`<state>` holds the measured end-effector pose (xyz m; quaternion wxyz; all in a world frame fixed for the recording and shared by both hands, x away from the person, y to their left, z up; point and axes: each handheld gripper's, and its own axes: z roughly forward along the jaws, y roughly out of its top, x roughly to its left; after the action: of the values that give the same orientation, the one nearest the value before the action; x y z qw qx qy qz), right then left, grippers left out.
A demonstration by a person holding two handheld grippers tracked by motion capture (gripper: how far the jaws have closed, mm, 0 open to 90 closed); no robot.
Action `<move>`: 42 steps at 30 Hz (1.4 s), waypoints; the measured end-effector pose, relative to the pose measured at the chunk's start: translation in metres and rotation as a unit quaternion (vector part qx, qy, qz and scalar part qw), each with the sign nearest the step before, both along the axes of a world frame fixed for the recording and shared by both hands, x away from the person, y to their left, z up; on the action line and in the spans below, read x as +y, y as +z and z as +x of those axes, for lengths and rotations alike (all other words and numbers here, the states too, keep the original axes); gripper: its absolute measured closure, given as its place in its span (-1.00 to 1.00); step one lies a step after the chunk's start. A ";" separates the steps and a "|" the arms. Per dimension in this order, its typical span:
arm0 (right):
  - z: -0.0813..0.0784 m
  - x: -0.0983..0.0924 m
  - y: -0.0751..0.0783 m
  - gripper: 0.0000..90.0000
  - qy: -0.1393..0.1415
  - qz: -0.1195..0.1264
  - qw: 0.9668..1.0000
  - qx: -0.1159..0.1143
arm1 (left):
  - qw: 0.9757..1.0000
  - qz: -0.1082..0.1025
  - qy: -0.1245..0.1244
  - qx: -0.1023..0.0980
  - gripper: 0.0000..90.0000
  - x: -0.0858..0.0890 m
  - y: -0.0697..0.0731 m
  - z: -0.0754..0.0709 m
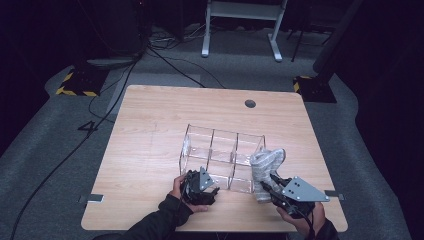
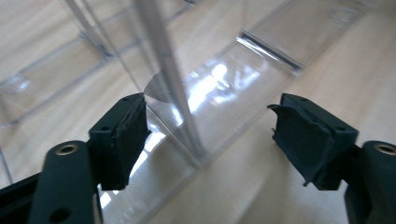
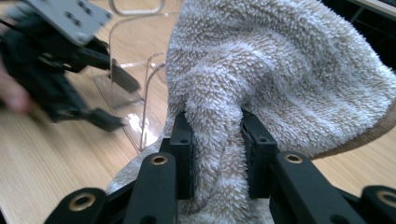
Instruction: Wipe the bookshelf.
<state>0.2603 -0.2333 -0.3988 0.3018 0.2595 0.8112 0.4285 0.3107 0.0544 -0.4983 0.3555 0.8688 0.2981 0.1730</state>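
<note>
A clear plastic organizer [image 1: 220, 155] with several compartments stands on the wooden table [image 1: 150, 125]. My left gripper [image 1: 212, 192] is at its near-left corner. In the left gripper view the gripper [image 2: 210, 126] is open, with the organizer's upright corner edge [image 2: 173, 84] between the pads, apart from both. My right gripper [image 1: 267, 187] is shut on a fluffy beige-and-white cloth [image 1: 266, 165], held up beside the organizer's near-right end. In the right gripper view the pads [image 3: 184, 140] pinch a fold of the cloth [image 3: 280, 70]. The left gripper [image 3: 122, 103] shows farther off at the organizer [image 3: 140, 93].
A dark round cable hole [image 1: 250, 104] sits near the table's far edge. Beyond the table lie cables [image 1: 165, 60], a white frame's legs [image 1: 240, 30] and yellow-and-black striped bases [image 1: 75, 85]. Bare tabletop lies to the left and behind the organizer.
</note>
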 end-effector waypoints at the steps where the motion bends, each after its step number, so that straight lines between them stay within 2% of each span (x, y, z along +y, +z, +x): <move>1: 0.000 0.000 0.000 0.56 -0.004 -0.002 1.000 0.001 | 1.000 -0.007 -0.004 0.007 -0.42 0.002 0.001 -0.003; 4: 0.000 0.001 0.000 0.56 -0.010 -0.017 1.000 -0.004 | 0.999 -0.021 -0.013 0.023 -0.37 0.012 0.008 -0.012; 6: 0.002 0.000 0.000 0.56 -0.019 -0.024 1.000 -0.006 | 0.998 -0.032 -0.017 0.044 -0.37 0.022 0.010 -0.020; 7: 0.003 0.000 0.001 0.56 -0.025 -0.027 0.999 -0.007 | 0.998 -0.029 -0.015 0.050 -0.33 0.026 0.011 -0.023; 8: 0.005 -0.001 0.001 0.56 -0.030 -0.026 0.999 -0.007 | 0.998 -0.016 -0.012 0.053 -0.29 0.030 0.012 -0.026; 10: 0.009 -0.004 0.002 0.56 -0.041 -0.027 0.999 -0.007 | 0.997 -0.020 -0.015 0.071 -0.31 0.042 0.012 -0.031; 11: 0.012 -0.005 0.002 0.56 -0.046 -0.029 0.998 -0.009 | 0.997 -0.018 -0.010 0.073 -0.30 0.047 0.013 -0.033; 12: 0.014 -0.006 0.003 0.56 -0.050 -0.030 0.998 -0.009 | 0.998 -0.010 -0.004 0.064 -0.30 0.058 0.014 -0.035; 14: 0.022 -0.008 0.004 0.56 -0.063 -0.037 0.997 -0.013 | 0.997 -0.029 0.006 0.064 -0.33 0.070 0.016 -0.031; 16: 0.029 -0.011 0.007 0.57 -0.072 -0.038 0.997 -0.019 | 0.999 -0.025 0.003 0.036 -0.37 0.076 0.022 -0.026; 18: 0.033 -0.013 0.013 0.57 -0.074 -0.028 0.997 -0.026 | 0.999 -0.028 0.001 0.030 -0.42 0.078 0.025 -0.022; 19: 0.034 -0.013 0.017 0.57 -0.068 -0.015 0.997 -0.026 | 0.999 -0.046 0.006 0.010 -0.44 0.081 0.032 -0.014; 20: 0.034 -0.013 0.017 0.57 -0.068 -0.015 0.997 -0.026 | 0.999 -0.046 0.006 0.010 -0.44 0.081 0.032 -0.014; 21: 0.033 -0.011 0.022 0.57 -0.057 -0.003 0.998 -0.026 | 0.998 -0.057 0.003 0.003 -0.44 0.082 0.036 -0.009; 22: 0.031 -0.007 0.028 0.57 -0.052 -0.007 0.998 -0.043 | 0.998 -0.063 0.002 -0.001 -0.46 0.082 0.039 -0.006; 23: 0.029 -0.003 0.031 0.58 -0.047 -0.007 0.998 -0.046 | 0.997 -0.072 -0.001 -0.015 -0.49 0.082 0.043 -0.002; 25: 0.028 0.008 0.033 0.57 -0.031 -0.010 0.998 -0.045 | 0.996 -0.084 -0.007 -0.027 -0.48 0.081 0.048 0.005; 27: 0.033 0.016 0.026 0.57 -0.031 -0.019 0.999 -0.038 | 0.994 -0.099 -0.014 -0.037 -0.47 0.080 0.053 0.009; 29: 0.038 0.021 0.017 0.57 -0.032 -0.028 0.998 -0.036 | 0.994 -0.097 -0.018 -0.044 -0.47 0.077 0.055 0.011; 31: 0.042 0.024 0.008 0.57 -0.032 -0.029 0.999 -0.023 | 0.993 -0.106 -0.017 -0.047 -0.41 0.073 0.057 0.012; 33: 0.043 0.029 -0.002 0.57 -0.033 -0.046 0.998 -0.021 | 0.993 -0.105 -0.022 -0.054 -0.40 0.070 0.059 0.013; 34: 0.044 0.030 -0.006 0.57 -0.034 -0.053 0.998 -0.021 | 0.993 -0.104 -0.016 -0.056 -0.36 0.068 0.060 0.013; 35: 0.046 0.030 -0.011 0.57 -0.033 -0.053 0.998 -0.020 | 0.993 -0.106 -0.014 -0.055 -0.31 0.068 0.060 0.013; 36: 0.047 0.029 -0.015 0.57 -0.032 -0.051 0.998 -0.017 | 0.992 -0.108 -0.013 -0.057 -0.34 0.067 0.060 0.014; 37: 0.049 0.029 -0.022 0.57 -0.032 -0.050 0.998 -0.007 | 0.993 -0.104 -0.005 -0.060 -0.30 0.066 0.061 0.014; 39: 0.053 0.027 -0.032 0.57 -0.028 -0.040 0.999 0.000 | 0.991 -0.117 -0.001 -0.067 -0.16 0.067 0.061 0.013; 42: 0.055 0.026 -0.039 0.57 -0.028 -0.039 0.999 0.007 | 0.991 -0.117 -0.008 -0.071 -0.12 0.066 0.061 0.012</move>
<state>0.3156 -0.2071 -0.4377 0.3176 0.2729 0.8218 0.3863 0.3227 0.1201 -0.4368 0.4760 0.8093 0.2833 0.1953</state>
